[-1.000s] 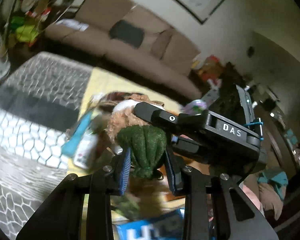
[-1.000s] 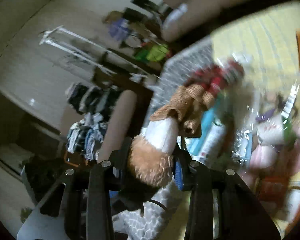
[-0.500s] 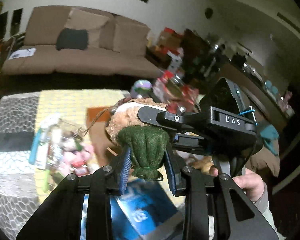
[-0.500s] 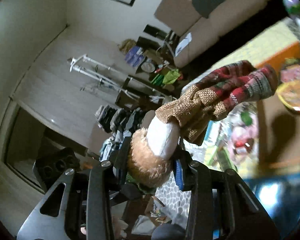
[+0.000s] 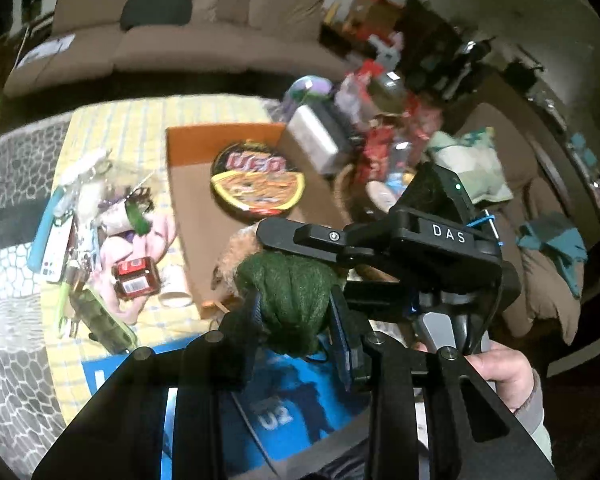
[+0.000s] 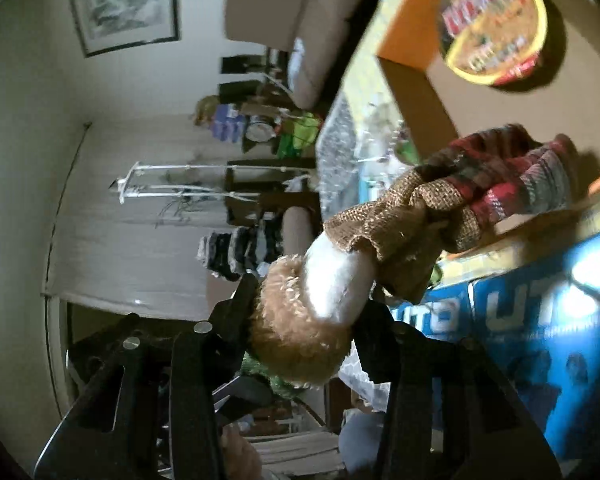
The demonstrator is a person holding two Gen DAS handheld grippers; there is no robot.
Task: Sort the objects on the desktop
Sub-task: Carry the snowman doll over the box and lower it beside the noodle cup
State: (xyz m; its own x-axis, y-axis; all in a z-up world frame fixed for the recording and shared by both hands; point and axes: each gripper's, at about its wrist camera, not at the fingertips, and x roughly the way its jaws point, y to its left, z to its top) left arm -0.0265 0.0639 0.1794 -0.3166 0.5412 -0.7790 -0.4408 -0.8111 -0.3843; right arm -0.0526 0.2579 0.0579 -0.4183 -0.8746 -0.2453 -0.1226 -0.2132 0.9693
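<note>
Plush doll: soft, light, compresses, judged non-fragile. Left gripper clamps its green end; right gripper clamps the fuzzy tan middle. Held above cardboard box. Grip the stuffed body, not the floppy scarf.

Brown sofa with dark cushion behind the desk, framed picture on the wall, white drying rack.

Fuzzy tan plush doll with coarse burlap scarf, matt green felt end, glossy printed noodle-bowl lid, matt brown cardboard box, matt black plastic gripper.
</note>
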